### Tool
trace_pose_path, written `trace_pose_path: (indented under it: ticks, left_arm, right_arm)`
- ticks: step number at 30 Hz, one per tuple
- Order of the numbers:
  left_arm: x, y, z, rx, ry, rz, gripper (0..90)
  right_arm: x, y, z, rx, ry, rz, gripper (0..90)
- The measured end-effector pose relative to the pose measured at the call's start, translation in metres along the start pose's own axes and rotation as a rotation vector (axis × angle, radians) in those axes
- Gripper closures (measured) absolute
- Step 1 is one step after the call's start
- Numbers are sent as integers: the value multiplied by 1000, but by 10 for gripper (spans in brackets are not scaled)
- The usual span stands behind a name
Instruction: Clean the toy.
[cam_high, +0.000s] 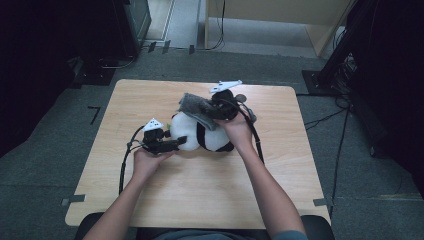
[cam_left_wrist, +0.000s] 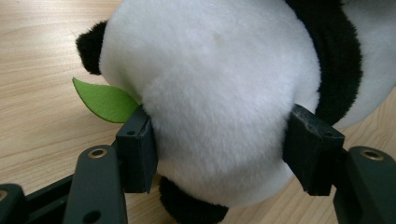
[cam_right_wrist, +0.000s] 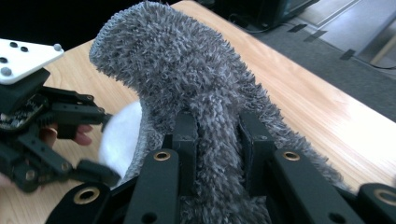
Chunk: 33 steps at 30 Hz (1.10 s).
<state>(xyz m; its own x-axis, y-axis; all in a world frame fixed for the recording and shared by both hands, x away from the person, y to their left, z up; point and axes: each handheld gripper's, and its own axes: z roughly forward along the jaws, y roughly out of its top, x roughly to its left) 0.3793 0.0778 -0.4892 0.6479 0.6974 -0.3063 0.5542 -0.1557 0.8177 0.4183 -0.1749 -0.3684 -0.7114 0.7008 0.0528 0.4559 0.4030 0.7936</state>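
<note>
A black-and-white panda plush (cam_high: 209, 137) lies on the wooden table (cam_high: 200, 195) near its middle. My left gripper (cam_high: 181, 141) comes in from the left, and its jaws press into both sides of the white plush (cam_left_wrist: 219, 79) head. A green felt leaf (cam_left_wrist: 105, 100) sticks out beside the left jaw. A strip of grey fuzzy cloth (cam_high: 196, 109) drapes over the panda's top. My right gripper (cam_high: 210, 111) is shut on this grey cloth (cam_right_wrist: 187, 70), whose free end rises and curls over above the jaws (cam_right_wrist: 217, 135). The left gripper (cam_right_wrist: 46, 135) and a patch of the white plush (cam_right_wrist: 121, 135) lie beyond it.
Bare tabletop lies all around the plush, widest toward the front edge (cam_high: 200, 225). Grey carpet (cam_high: 360, 165) surrounds the table. Dark equipment and cables (cam_high: 345, 65) stand at the back right, more dark gear (cam_high: 100, 65) at the back left.
</note>
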Motion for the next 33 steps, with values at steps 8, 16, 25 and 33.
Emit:
trace_pose_path:
  ticks: [8,16,25,33]
  left_arm:
    - [1,0,0,0,-6,-2,339]
    - [0,1,1,7,-1,-14,334]
    - [-1,1,0,13,5,9,322]
    - [0,1,1,12,-6,-11,267]
  right_arm:
    - [19,15,41,46,42,-8,725]
    - [31,11,70,100,26,-29,712]
    - [28,8,60,113,8,-54,709]
    - [14,2,38,104,-15,-40,712]
